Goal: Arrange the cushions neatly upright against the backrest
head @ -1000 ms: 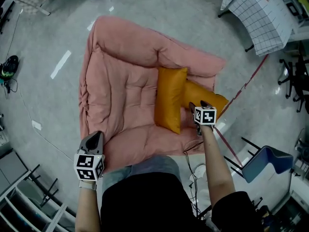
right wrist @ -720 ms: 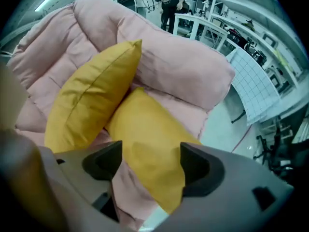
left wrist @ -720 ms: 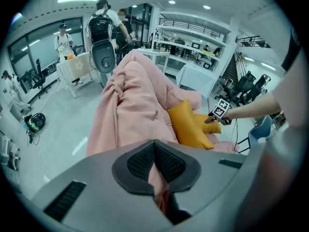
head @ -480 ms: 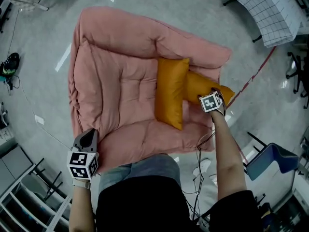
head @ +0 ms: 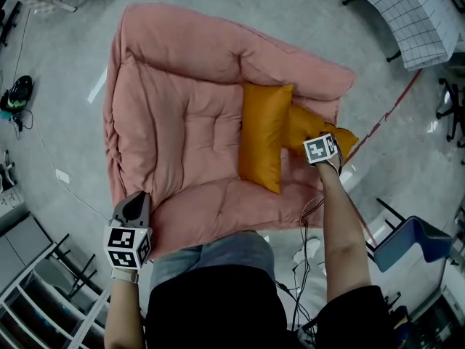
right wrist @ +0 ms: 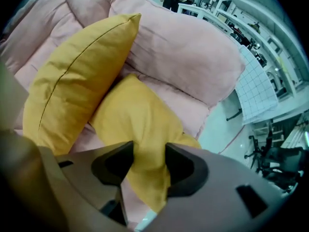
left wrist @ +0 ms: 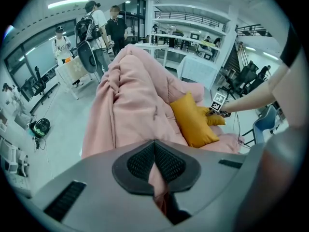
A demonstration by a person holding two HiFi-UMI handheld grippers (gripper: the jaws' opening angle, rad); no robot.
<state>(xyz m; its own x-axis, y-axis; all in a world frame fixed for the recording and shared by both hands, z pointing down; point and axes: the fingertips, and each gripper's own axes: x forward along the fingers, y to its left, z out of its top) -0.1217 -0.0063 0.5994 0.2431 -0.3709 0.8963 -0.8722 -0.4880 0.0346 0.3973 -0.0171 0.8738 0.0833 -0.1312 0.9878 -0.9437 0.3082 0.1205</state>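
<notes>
Head view: found a pink floor sofa spread on a grey floor, with two orange cushions on its right half. Noted the upright cushion standing on one long edge across the seat, its far end up against the sofa's padded rim. Noted the lower cushion slumped behind it, against the right-hand side of the rim and partly covered by the upright one. Located the right gripper pointing down at the outer corner of the lower cushion, marker cube uppermost.

Right gripper view: confirmed the hold. Saw jaws that have just been closing, now clamped on a bunched corner of the lower cushion. Found orange fabric filling the whole gap between the dark pads and spilling out below them. Found the upright cushion just beside, leaning over the gripped one, clear of both pads.

Left gripper view: found the left gripper with its jaws brought together at the tips. Saw a sliver of pink in the slit behind them; unable to tell whether nipped or merely seen through. Placed this gripper at the sofa's front left edge, well apart from both cushions.
</notes>
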